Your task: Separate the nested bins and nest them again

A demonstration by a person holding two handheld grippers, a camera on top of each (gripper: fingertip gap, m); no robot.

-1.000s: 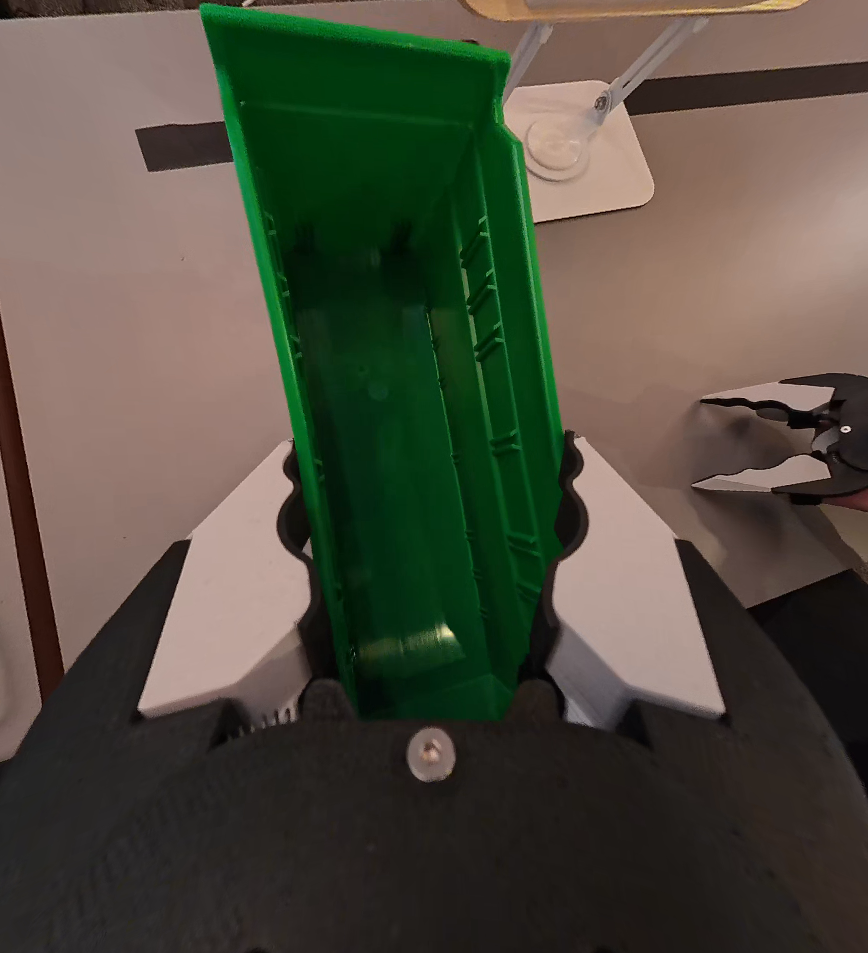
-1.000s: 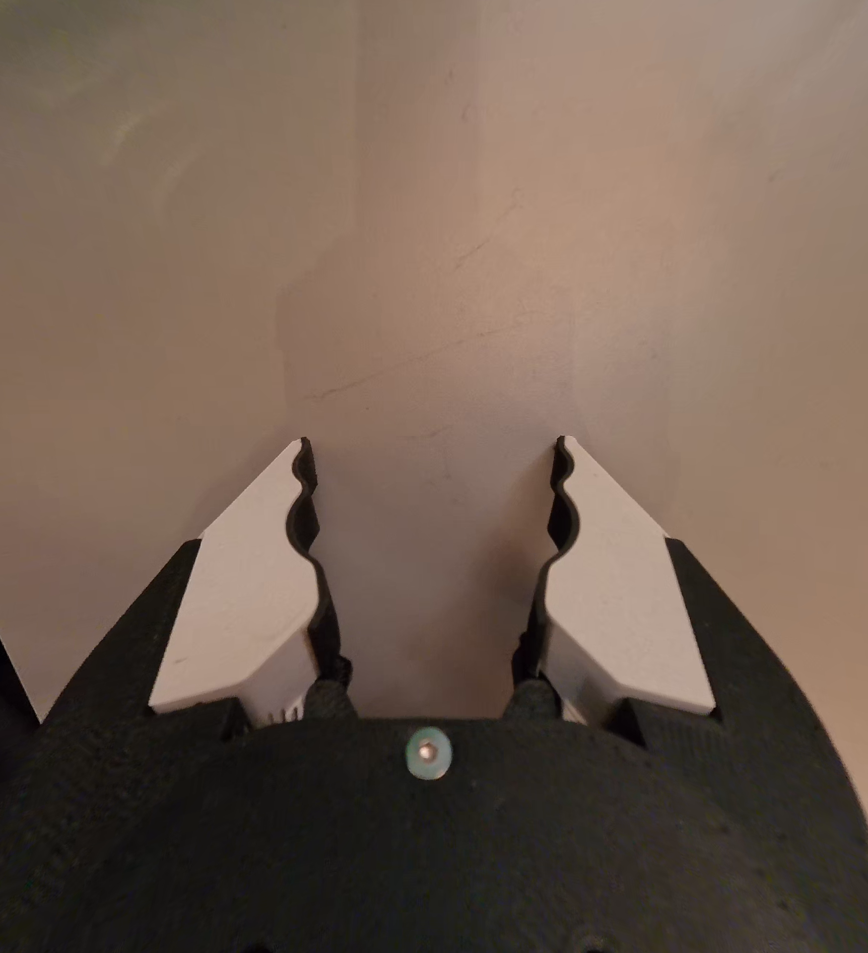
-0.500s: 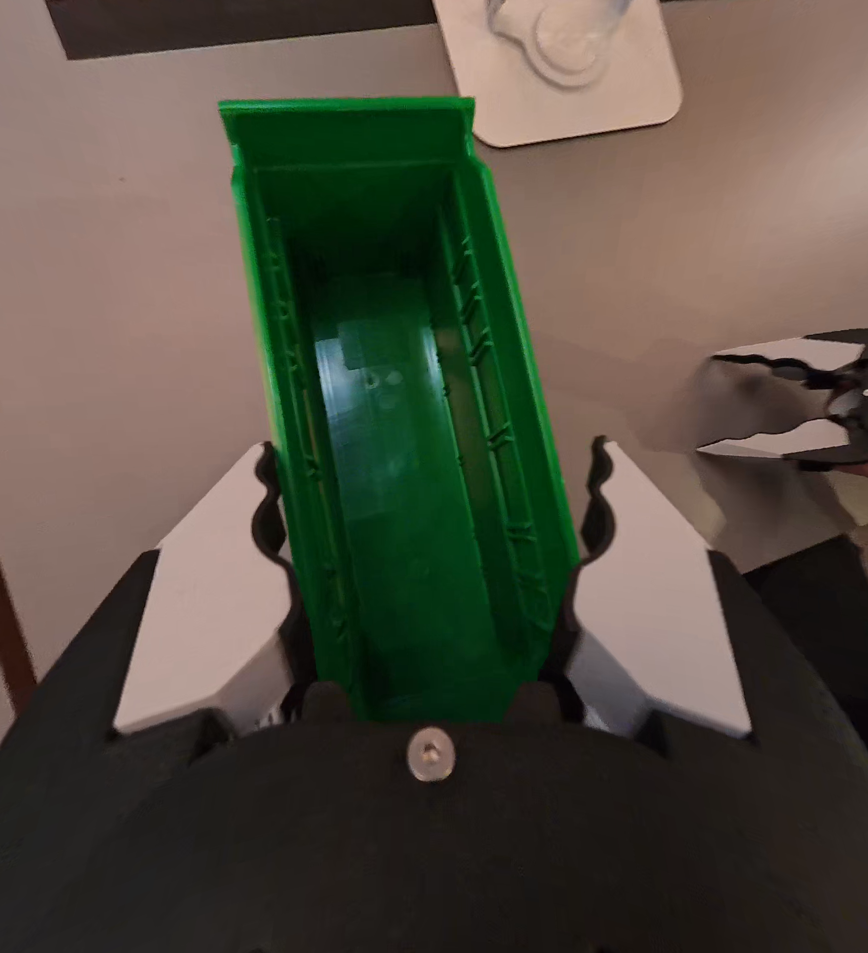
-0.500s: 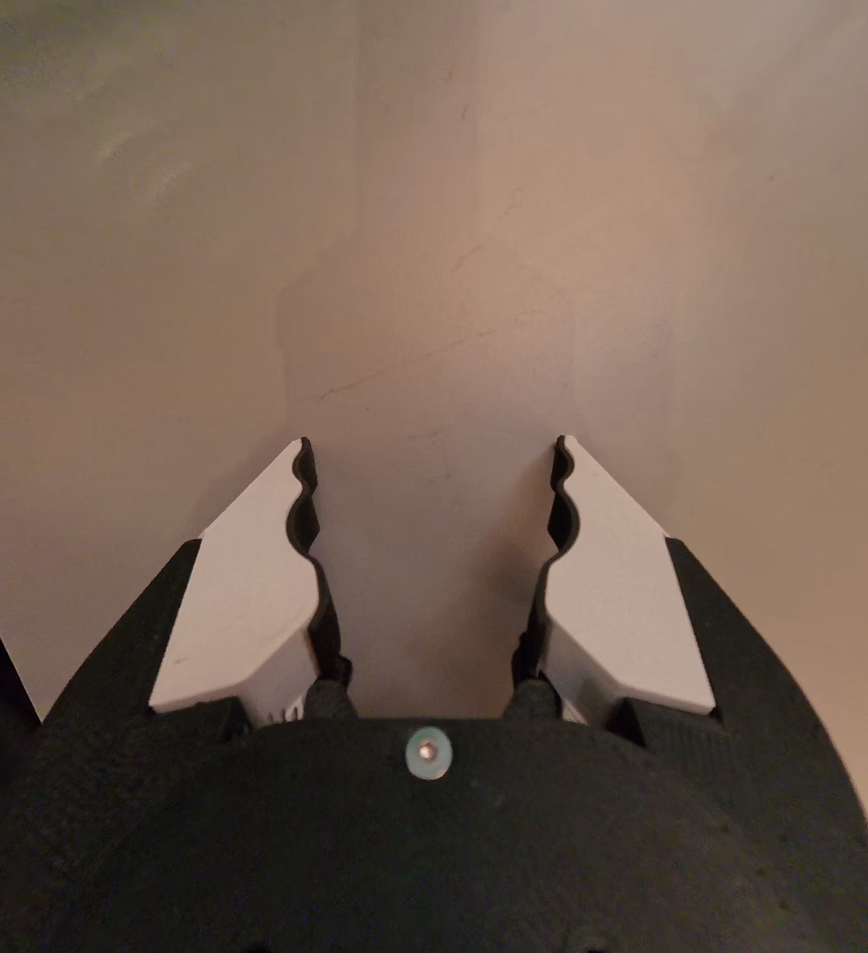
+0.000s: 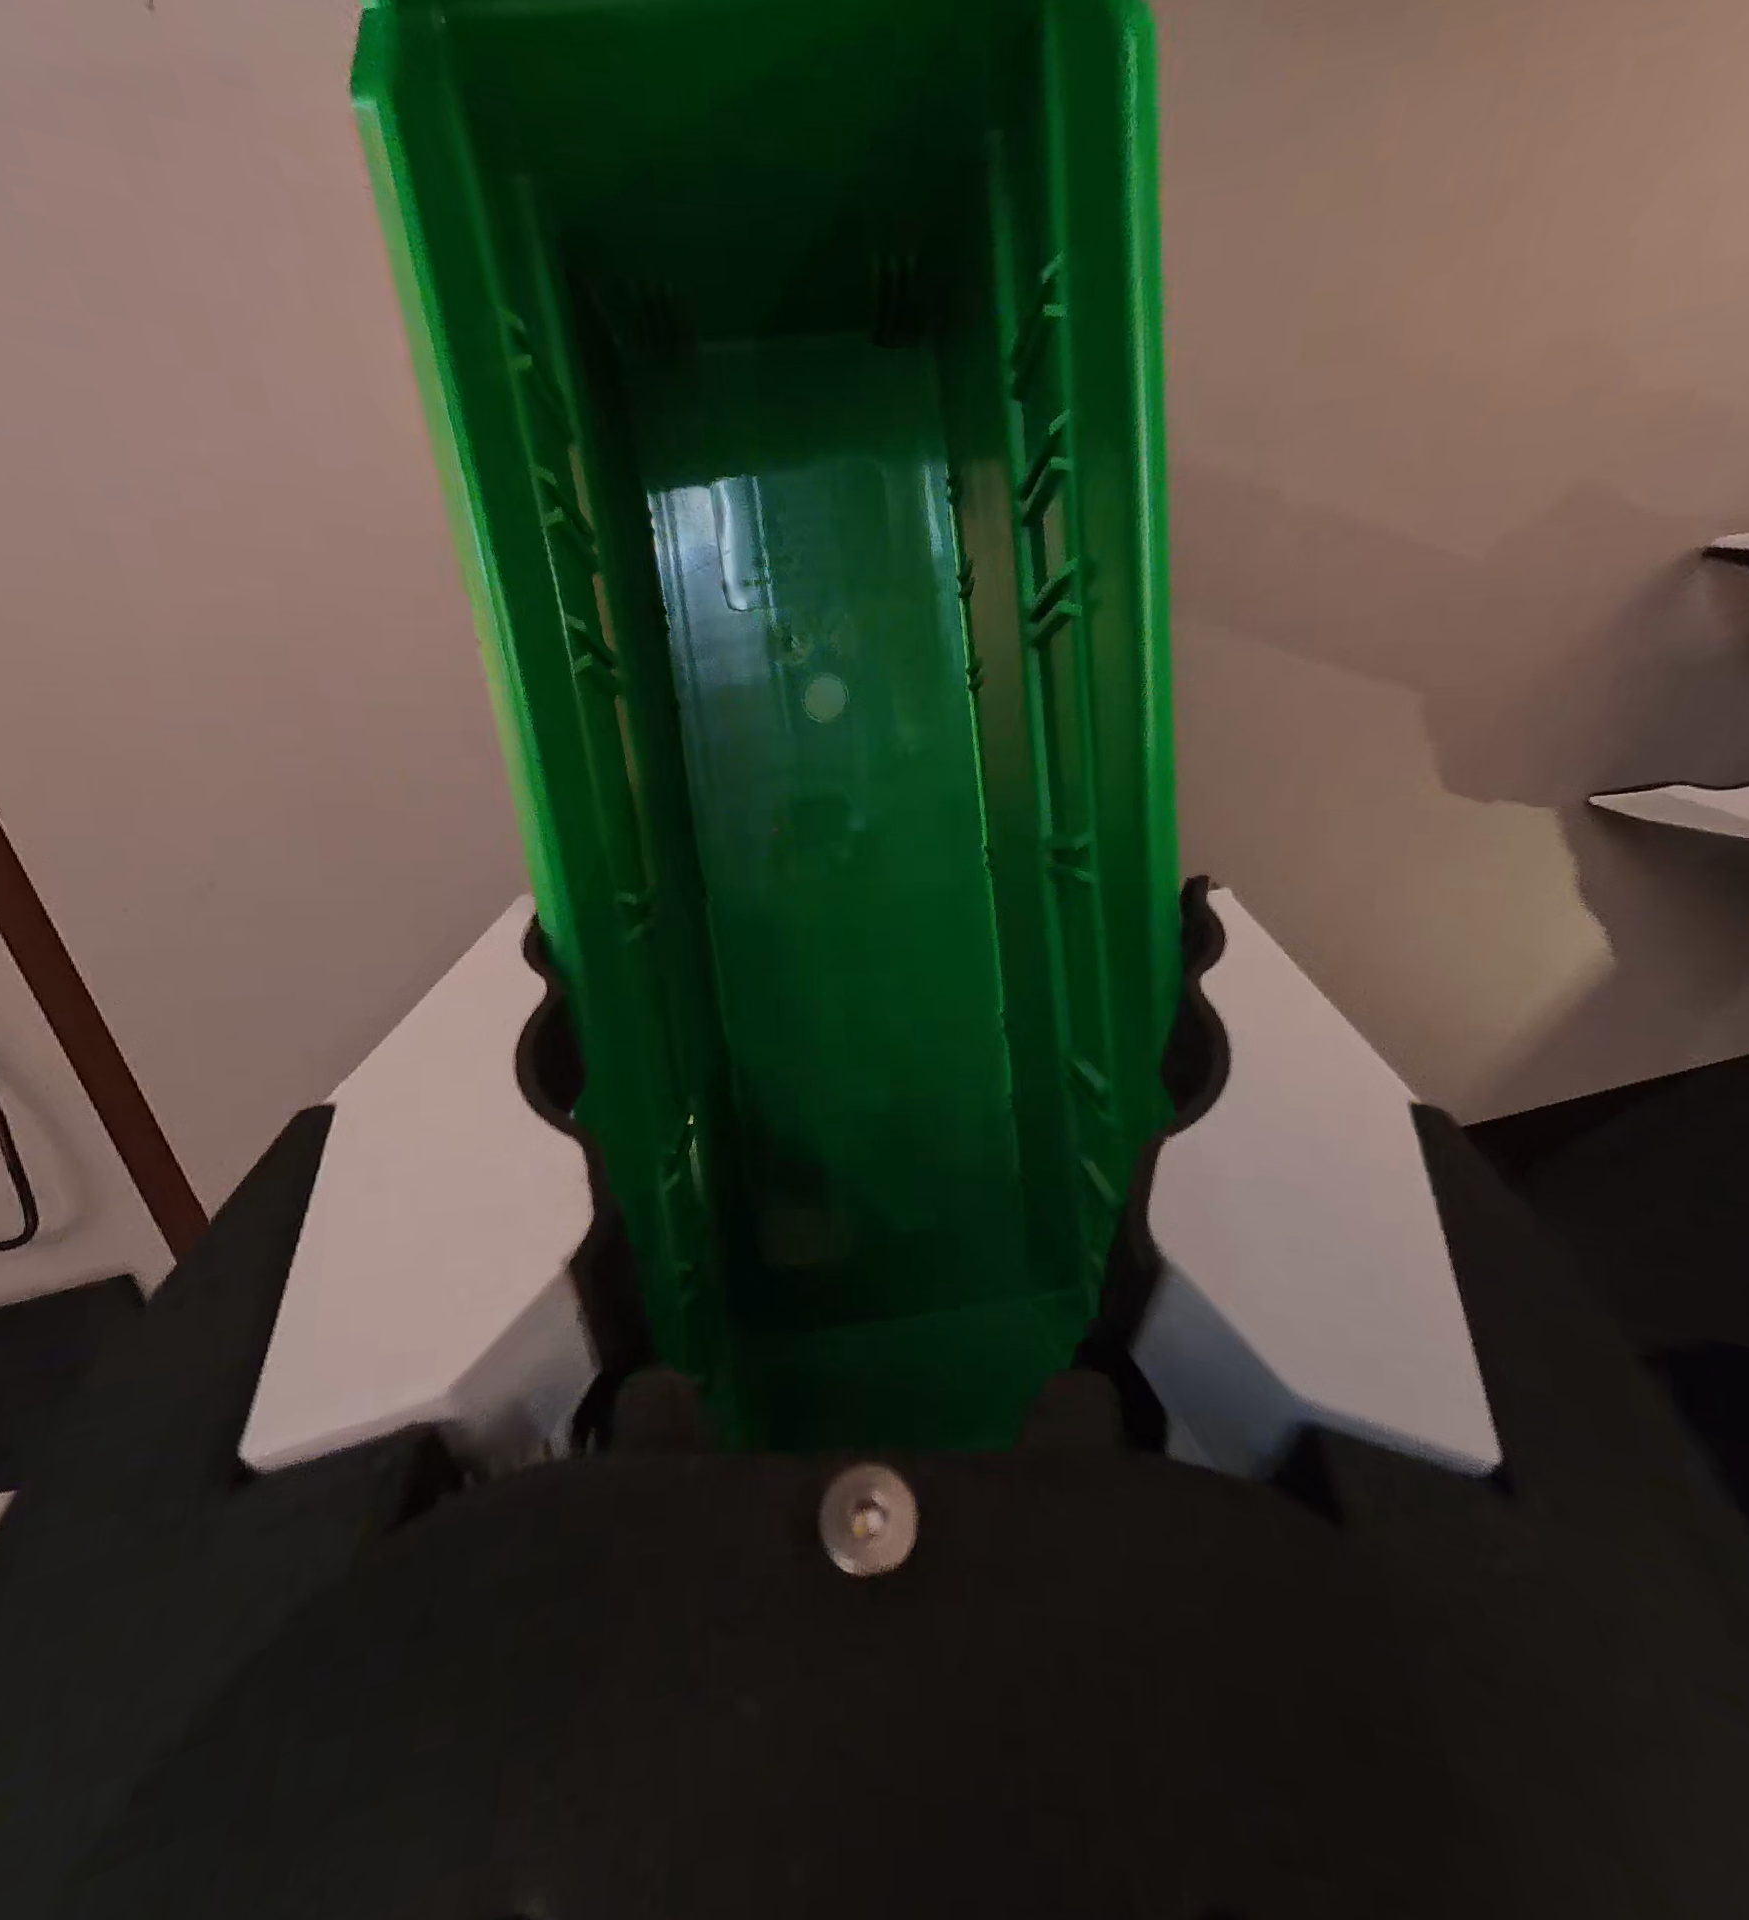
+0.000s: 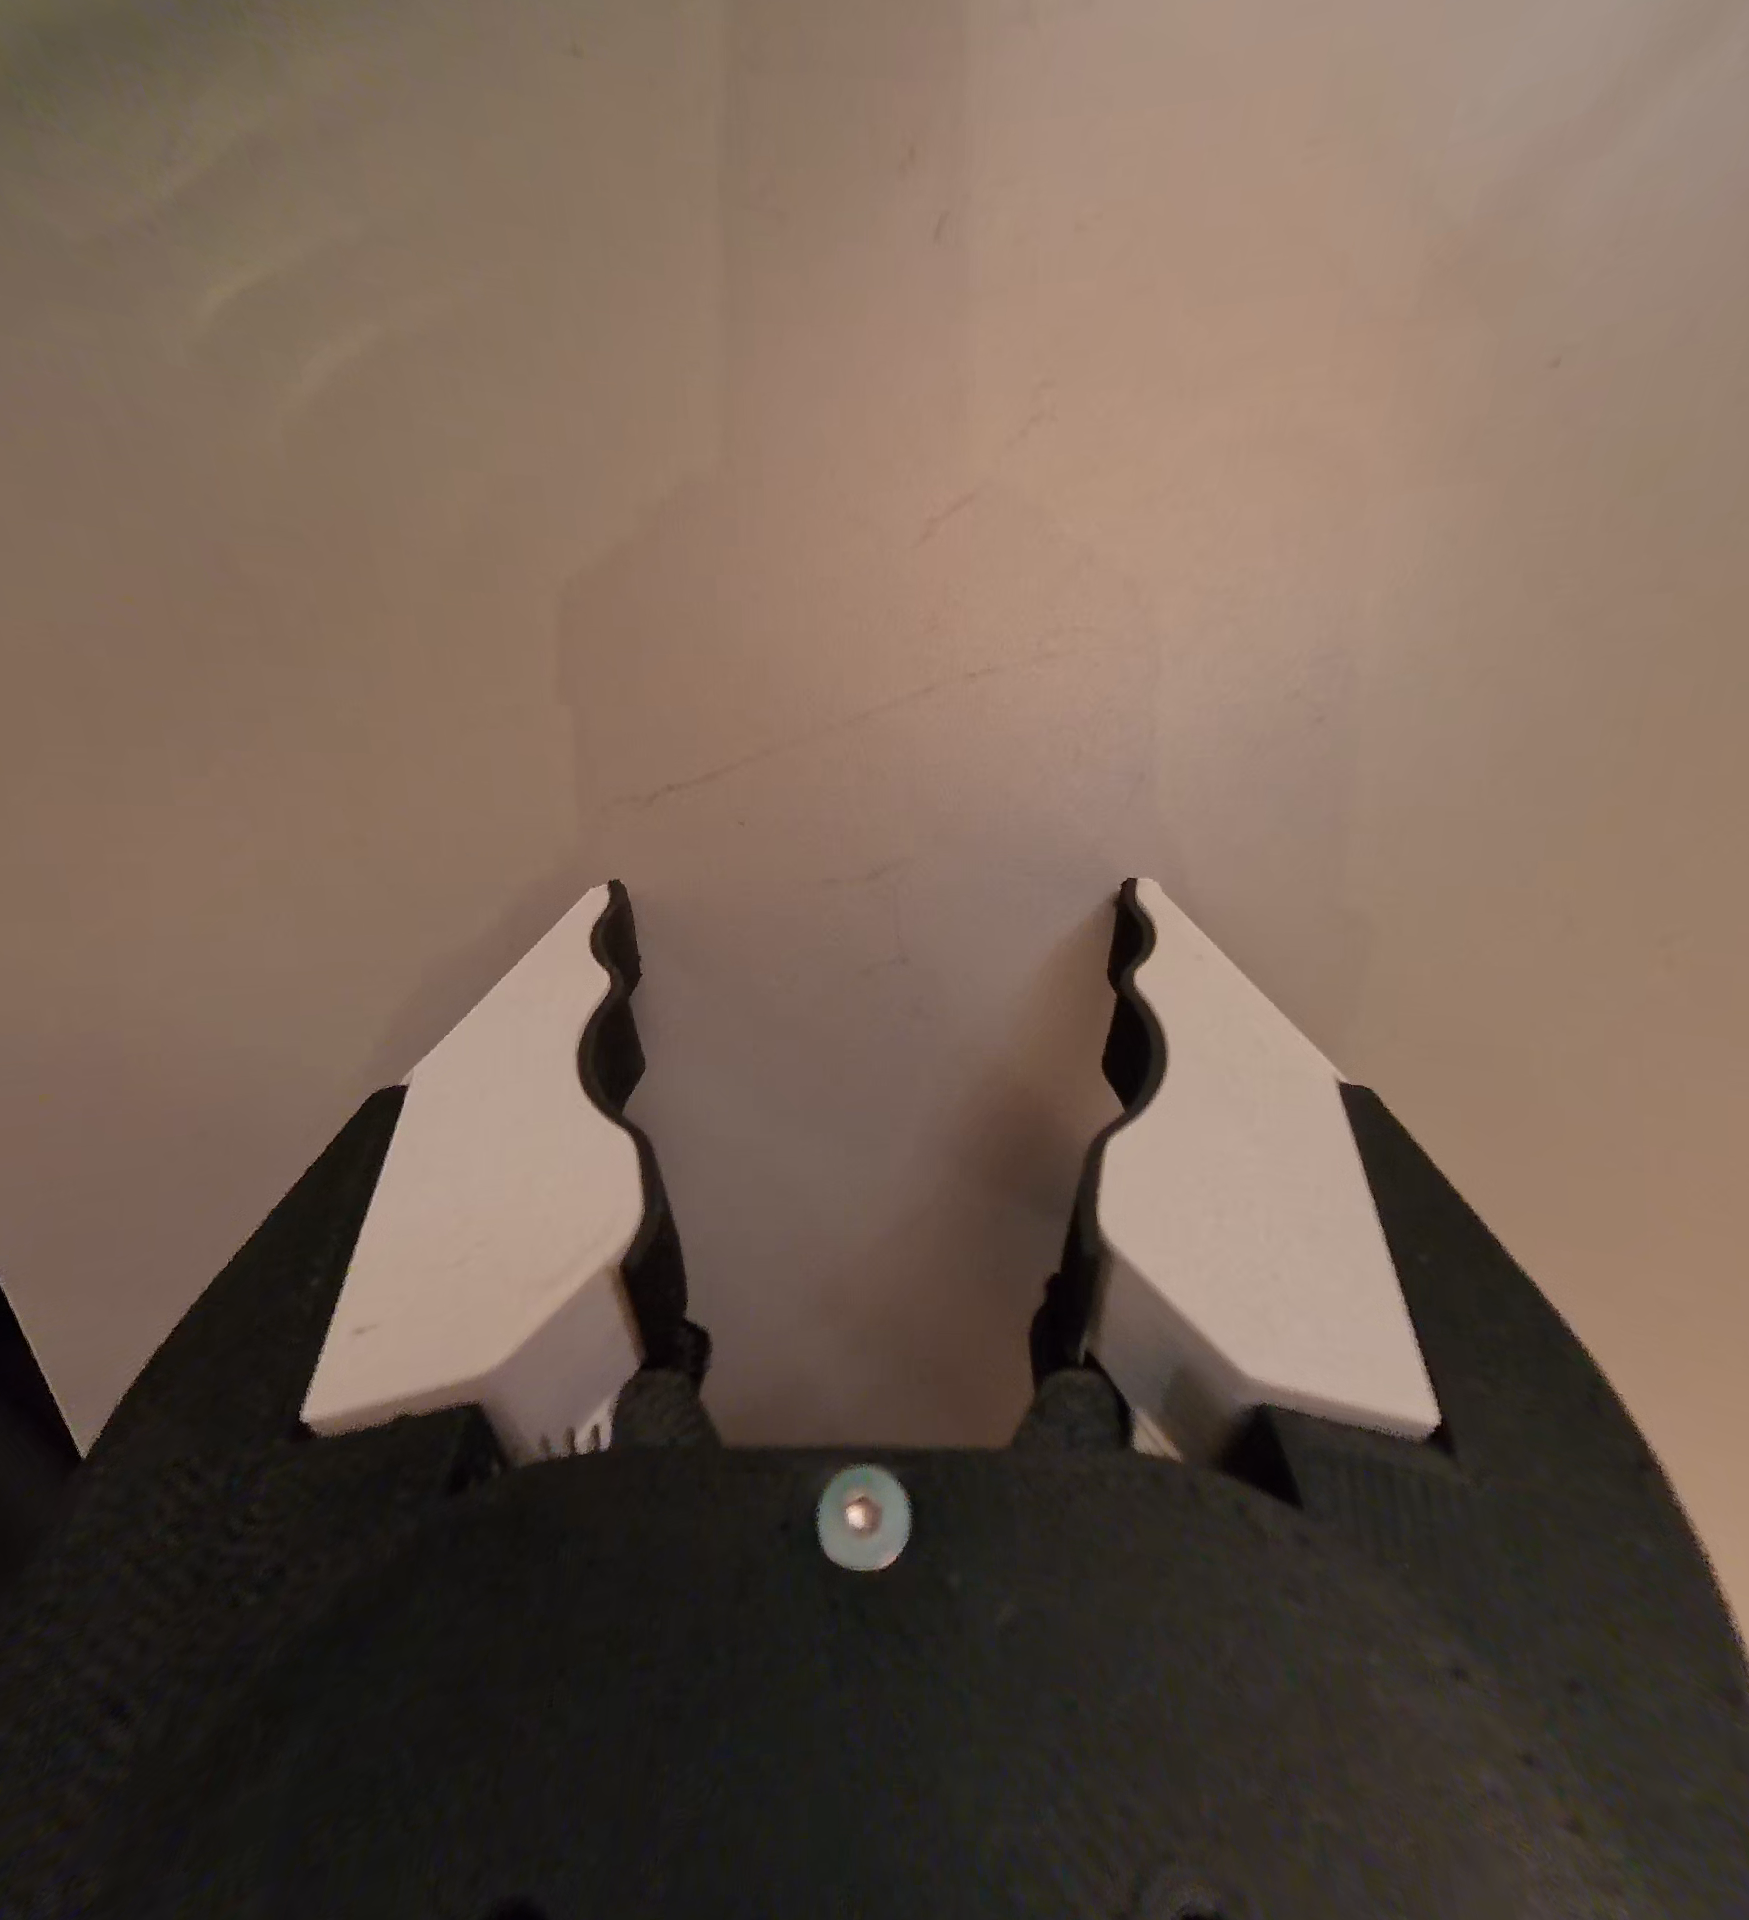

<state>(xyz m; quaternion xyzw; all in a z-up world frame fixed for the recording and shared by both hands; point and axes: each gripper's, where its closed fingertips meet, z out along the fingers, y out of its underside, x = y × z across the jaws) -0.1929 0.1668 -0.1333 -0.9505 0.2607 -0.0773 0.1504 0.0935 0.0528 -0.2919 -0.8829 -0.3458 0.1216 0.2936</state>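
Left claw (image 5: 865, 914) clamping glossy ribbed (long, narrow) green bin (image 5: 828, 727)

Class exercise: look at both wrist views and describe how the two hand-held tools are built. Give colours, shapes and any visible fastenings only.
The left tool and the right tool match. Each has a rough, matte black body with a rounded back and one silver screw at its centre. Two white, wedge-shaped fingers taper forward, each lined inside with a wavy black pad. No cables or sleeves show on either.
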